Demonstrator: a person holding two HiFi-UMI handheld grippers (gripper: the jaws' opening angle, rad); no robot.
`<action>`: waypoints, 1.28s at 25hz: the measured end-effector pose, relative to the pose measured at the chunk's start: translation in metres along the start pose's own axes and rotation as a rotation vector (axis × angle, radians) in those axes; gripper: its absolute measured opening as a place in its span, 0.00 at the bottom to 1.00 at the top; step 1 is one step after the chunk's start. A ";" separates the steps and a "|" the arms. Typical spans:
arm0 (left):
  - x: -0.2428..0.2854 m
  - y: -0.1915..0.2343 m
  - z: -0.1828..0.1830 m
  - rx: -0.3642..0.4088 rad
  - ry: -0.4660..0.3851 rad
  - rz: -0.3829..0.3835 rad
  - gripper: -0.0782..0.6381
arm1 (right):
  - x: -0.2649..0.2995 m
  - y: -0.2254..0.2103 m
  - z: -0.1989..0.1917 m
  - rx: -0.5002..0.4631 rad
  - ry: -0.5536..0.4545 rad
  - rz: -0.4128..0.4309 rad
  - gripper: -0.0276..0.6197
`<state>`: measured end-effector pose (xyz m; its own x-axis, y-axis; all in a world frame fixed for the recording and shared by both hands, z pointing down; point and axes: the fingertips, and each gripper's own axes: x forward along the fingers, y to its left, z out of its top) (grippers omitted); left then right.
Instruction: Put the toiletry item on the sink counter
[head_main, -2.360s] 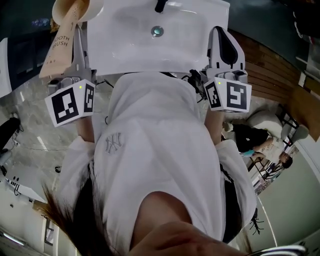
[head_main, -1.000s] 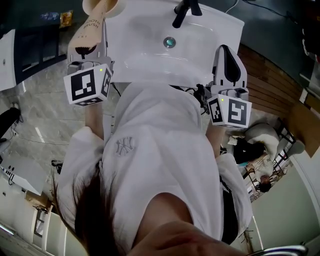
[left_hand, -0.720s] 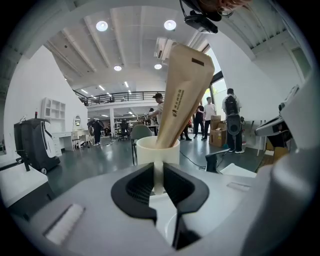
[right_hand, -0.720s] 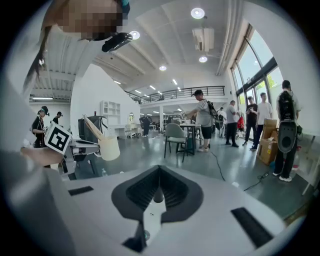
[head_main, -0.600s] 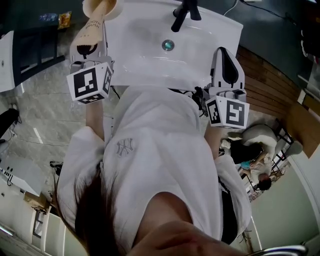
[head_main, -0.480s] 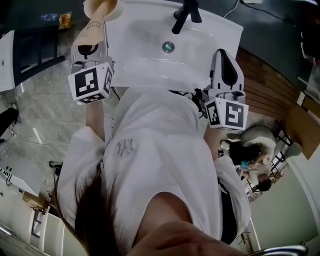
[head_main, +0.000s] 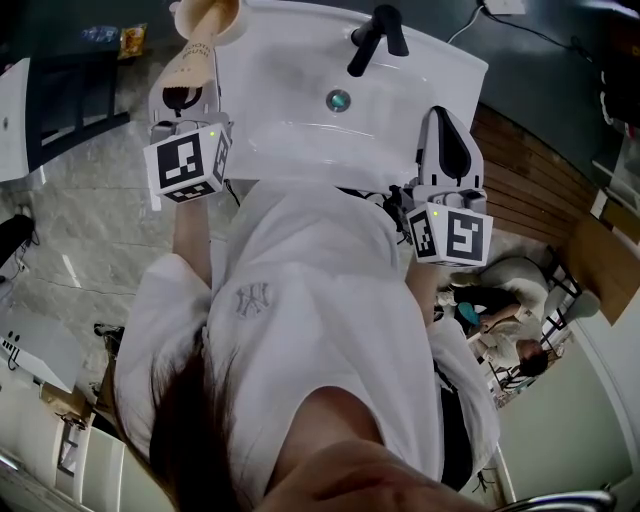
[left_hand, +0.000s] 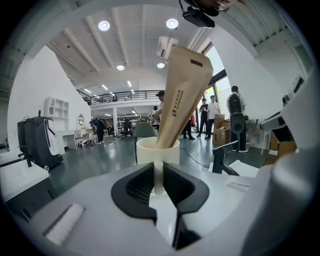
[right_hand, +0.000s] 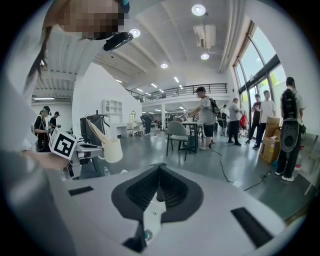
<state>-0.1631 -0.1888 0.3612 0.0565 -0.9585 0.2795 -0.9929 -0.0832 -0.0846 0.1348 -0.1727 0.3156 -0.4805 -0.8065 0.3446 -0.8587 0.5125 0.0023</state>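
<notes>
My left gripper's (left_hand: 158, 175) jaws clamp the cup (left_hand: 157, 151) by its handle, upright so the toothbrush pack (left_hand: 182, 95) won't spill near the worktop (head_main: 440, 60). My right gripper's (right_hand: 159, 192) jaws sit together, empty.

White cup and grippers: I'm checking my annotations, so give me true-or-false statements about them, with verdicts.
1. The left gripper is shut on the handle of the white cup. True.
2. A tan carton stands in the cup. True.
3. The cup rests on the sink counter. False: the right gripper view shows it held in the air.
4. The right gripper holds a toothbrush. False: nothing is between its jaws.
5. The faucet is white. False: it is black.
</notes>
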 end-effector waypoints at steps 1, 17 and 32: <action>0.001 0.000 -0.002 -0.001 0.001 -0.001 0.18 | 0.000 0.000 -0.001 -0.001 0.002 0.000 0.06; 0.024 0.009 -0.051 0.000 0.032 0.013 0.18 | 0.010 0.007 -0.005 -0.005 0.033 0.011 0.06; 0.038 0.010 -0.068 -0.007 0.046 0.004 0.18 | 0.017 0.014 -0.016 0.007 0.075 0.018 0.06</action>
<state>-0.1785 -0.2073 0.4357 0.0476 -0.9451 0.3232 -0.9939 -0.0770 -0.0787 0.1175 -0.1749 0.3366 -0.4811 -0.7727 0.4141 -0.8516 0.5241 -0.0112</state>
